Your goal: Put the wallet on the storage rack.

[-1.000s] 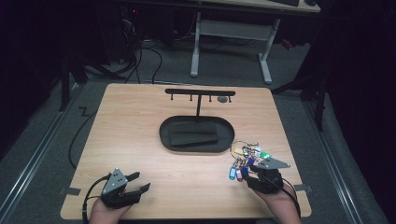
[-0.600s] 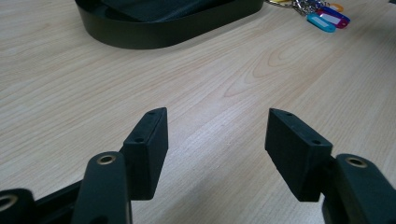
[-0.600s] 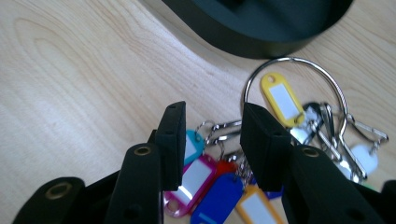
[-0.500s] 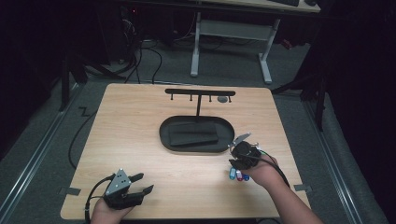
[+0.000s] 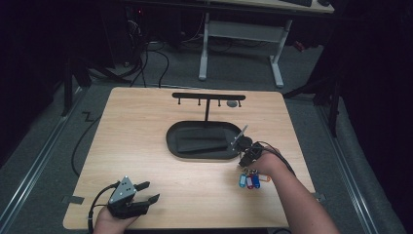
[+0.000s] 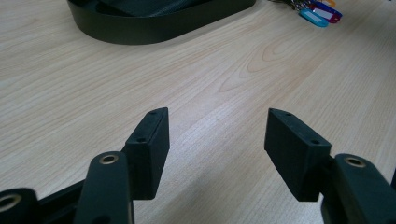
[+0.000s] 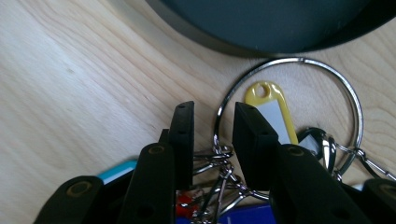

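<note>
the floppy, jingly key bunch [image 7: 261, 154] looks best grabbed at its stiff big ring [image 7: 299, 98], which the right gripper [image 7: 212, 135] has been closing around, not yet clamped.

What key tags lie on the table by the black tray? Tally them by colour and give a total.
Light blue tag: 1
Red tag: 1
Dark blue tag: 1
Yellow tag: 1
Total: 4
</note>
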The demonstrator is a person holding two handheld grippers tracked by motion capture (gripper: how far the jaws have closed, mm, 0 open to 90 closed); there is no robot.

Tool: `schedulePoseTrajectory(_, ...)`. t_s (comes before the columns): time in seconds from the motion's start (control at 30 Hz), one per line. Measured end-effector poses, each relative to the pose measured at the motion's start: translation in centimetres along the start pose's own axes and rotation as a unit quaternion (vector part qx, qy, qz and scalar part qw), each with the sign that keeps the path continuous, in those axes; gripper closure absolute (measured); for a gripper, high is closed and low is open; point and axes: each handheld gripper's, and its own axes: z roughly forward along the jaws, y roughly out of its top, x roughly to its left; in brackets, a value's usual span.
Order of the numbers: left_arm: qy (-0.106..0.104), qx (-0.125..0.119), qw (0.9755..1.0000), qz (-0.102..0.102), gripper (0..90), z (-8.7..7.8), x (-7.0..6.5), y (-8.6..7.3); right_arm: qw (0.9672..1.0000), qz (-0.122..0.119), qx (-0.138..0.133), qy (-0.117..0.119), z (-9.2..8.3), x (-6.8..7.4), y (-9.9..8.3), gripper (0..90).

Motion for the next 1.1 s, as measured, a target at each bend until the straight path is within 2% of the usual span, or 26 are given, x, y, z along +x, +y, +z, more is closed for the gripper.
schedulePoseTrajectory(0.13,-0.003,0.002,1.0000,0.003,40.8,0.1,-0.1,0.0,0.9998,0.010,0.006,0.017,0.3,-0.3,0.1,71.0)
schedulePoseTrajectory(0.23,-0.003,0.003,1.0000,0.004,40.8,0.1,-0.1,0.0,0.9996,0.006,0.013,0.023,0.3,-0.4,0.2,83.0)
schedulePoseTrajectory(0.37,-0.003,0.003,1.0000,0.003,40.8,0.1,-0.1,0.0,0.9994,0.004,0.027,0.022,0.2,-0.3,0.2,85.4)
schedulePoseTrajectory(0.53,-0.005,0.009,0.9999,0.005,40.8,0.3,-0.1,0.0,0.9988,-0.012,0.038,0.028,-0.1,0.5,-0.9,85.7)
schedulePoseTrajectory(0.67,-0.007,0.014,0.9998,0.010,40.8,0.4,-0.3,0.0,0.9968,-0.048,0.050,0.040,-0.4,2.0,-2.1,85.6)
schedulePoseTrajectory(0.77,-0.007,0.012,0.9998,0.011,40.8,0.4,-0.4,0.0,0.9959,-0.062,0.057,0.034,-0.4,2.7,-2.4,85.5)
schedulePoseTrajectory(0.8,-0.008,0.013,0.9998,0.012,40.8,0.5,-0.5,0.0,0.9947,-0.073,0.065,0.030,-0.4,3.1,-2.4,85.3)
schedulePoseTrajectory(0.97,-0.008,0.014,0.9998,0.013,40.8,0.5,-0.5,0.0,0.9938,-0.076,0.075,0.032,-0.3,3.0,-2.1,82.3)
schedulePoseTrajectory(1.0,-0.009,0.014,0.9998,0.013,40.8,0.5,-0.5,0.0,0.9933,-0.072,0.079,0.044,-0.2,2.7,-2.0,81.6)
schedulePoseTrajectory(1.1,-0.009,0.013,0.9998,0.012,40.8,0.5,-0.5,0.0,0.9928,-0.072,0.082,0.049,-0.2,2.5,-1.9,81.6)
